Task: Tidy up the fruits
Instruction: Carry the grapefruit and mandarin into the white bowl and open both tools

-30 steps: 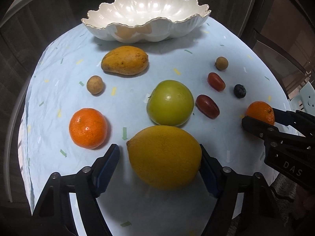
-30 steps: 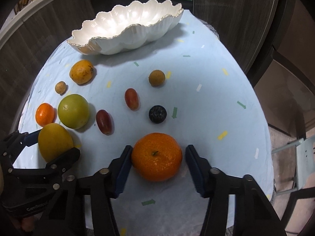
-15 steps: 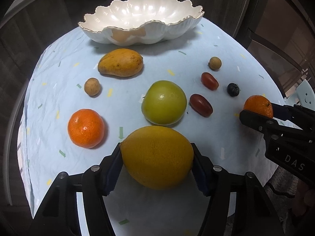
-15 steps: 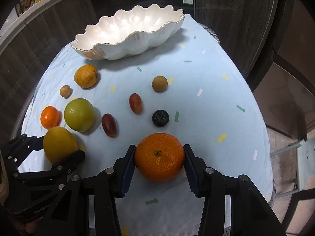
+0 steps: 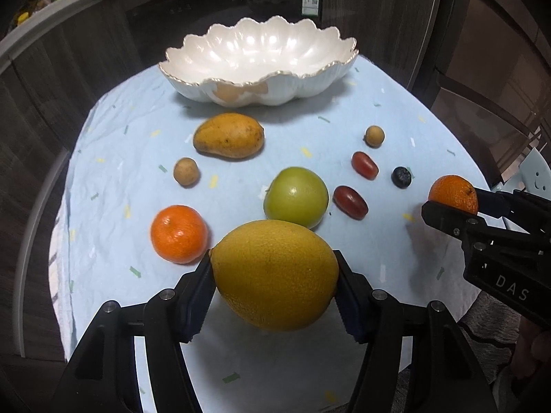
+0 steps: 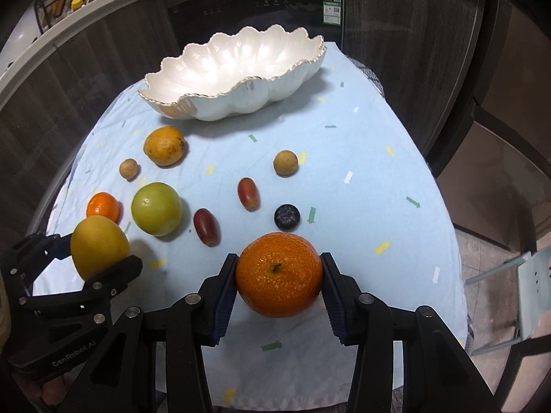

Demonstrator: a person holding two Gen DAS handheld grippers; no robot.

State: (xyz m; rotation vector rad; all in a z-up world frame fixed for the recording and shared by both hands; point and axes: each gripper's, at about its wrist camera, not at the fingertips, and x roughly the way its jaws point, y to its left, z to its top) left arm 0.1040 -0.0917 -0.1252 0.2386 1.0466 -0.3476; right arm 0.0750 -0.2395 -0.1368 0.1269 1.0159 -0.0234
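Your left gripper [image 5: 273,284] is clamped on the big yellow lemon [image 5: 274,274], both blue pads pressed flat against its sides, and it holds the fruit at the near edge of the table, with a shadow on the cloth beneath it; whether it has cleared the cloth you cannot tell for certain. Your right gripper [image 6: 279,284] is closed the same way on a mandarin [image 6: 279,274], stem dimple facing the camera, its pads tight on either flank, at the near right of the spread. Just beyond the lemon sits the green apple [image 5: 296,197], close behind it, and to the left of the lemon lies a second mandarin [image 5: 179,234] resting on the cloth. Right of the apple is a dark red grape [image 5: 350,202], with another red grape [image 5: 364,165] a little farther back and a blueberry [image 5: 401,177] to the right of that. A small tan longan [image 5: 186,171] lies at the left behind the second mandarin, and another longan [image 5: 374,136] lies at the far right. Between them and farther back is the mango [image 5: 229,135], lying on its side just in front of the white scalloped bowl [image 5: 193,82], which stands at the far edge with nothing visible inside it. All of this rests on a pale blue tablecloth [image 5: 113,172] scattered with small coloured marks, covering a round table against dark wood cabinets [image 6: 413,51].
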